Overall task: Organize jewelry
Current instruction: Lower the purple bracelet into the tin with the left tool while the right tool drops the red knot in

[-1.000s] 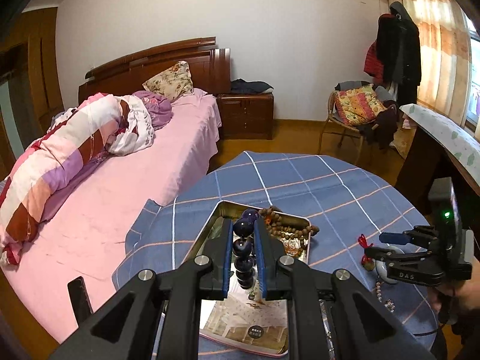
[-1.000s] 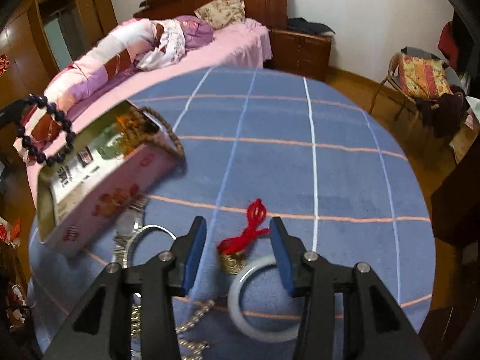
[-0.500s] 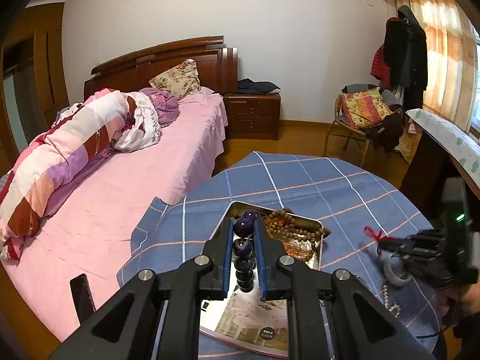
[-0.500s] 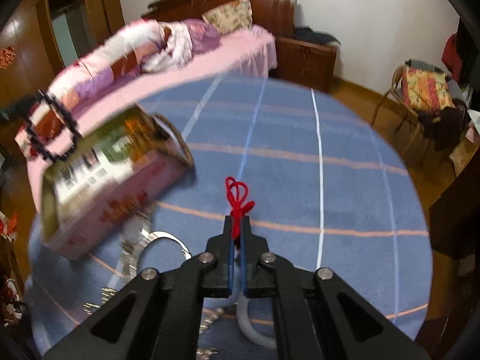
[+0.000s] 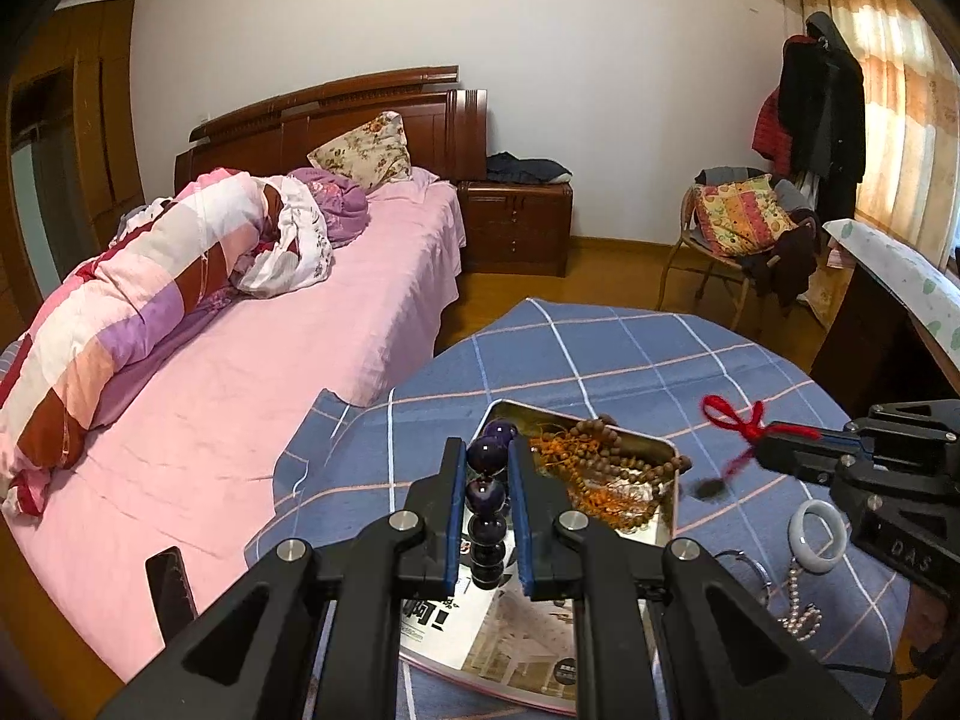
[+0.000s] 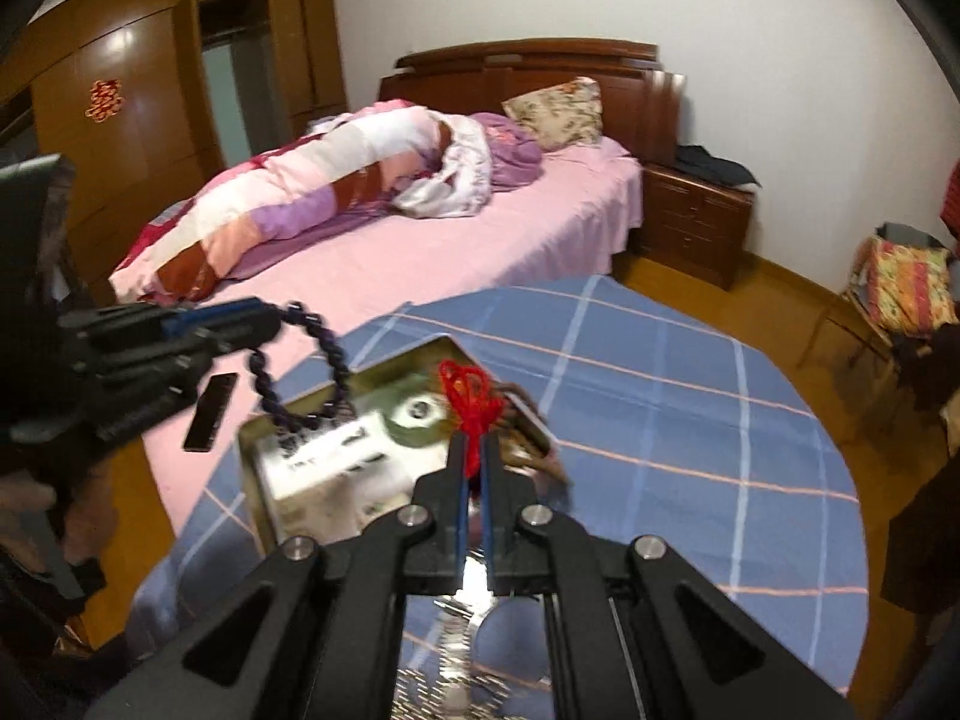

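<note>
Purple bead bracelet is dangling, clamped in the left tongs above the tin; right tongs are pinching the red-cord charm, probably swinging, risking missing the tin.

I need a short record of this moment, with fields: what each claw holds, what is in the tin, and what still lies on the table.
left claw: shut on the dark purple bead bracelet, held over the tin
right claw: shut on the red cord charm, lifted off the table
tin: open, holds a brown bead necklace
blue checked tablecloth: white bangle and pearl chain lie beside the tin
</note>
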Motion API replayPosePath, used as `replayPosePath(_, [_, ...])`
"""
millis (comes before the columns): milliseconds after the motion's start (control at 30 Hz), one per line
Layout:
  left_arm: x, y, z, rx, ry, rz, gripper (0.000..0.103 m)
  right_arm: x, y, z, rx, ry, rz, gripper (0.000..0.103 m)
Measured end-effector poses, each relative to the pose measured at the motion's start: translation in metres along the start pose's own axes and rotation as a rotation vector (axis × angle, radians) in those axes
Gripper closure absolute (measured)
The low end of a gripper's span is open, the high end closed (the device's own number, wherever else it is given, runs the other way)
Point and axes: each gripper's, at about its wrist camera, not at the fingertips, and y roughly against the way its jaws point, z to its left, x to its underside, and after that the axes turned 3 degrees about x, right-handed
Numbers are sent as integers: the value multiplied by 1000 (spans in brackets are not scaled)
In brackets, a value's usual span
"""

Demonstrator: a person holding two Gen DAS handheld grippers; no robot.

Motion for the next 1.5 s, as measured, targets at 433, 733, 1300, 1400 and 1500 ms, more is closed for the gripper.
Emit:
replayPosePath(433, [17,-34,3,-16,-27,69,90,11,-56,27,-51,1,100,98])
replayPosePath(733, [25,-51,1,-18,-43,103,89,22,-75,21,-52,-40,145,95])
replayPosePath(1300, [24,-54,13,-59,-7,91,45,27,-67,6,-36,-80,123,46])
replayPosePath(1400, [24,-55,15,-67,2,93,44,26,-64,4,-34,-84,115,42])
replayPosePath(1500, [24,-54,15,-69,9,94,44,27,-59,2,-45,-88,113,41])
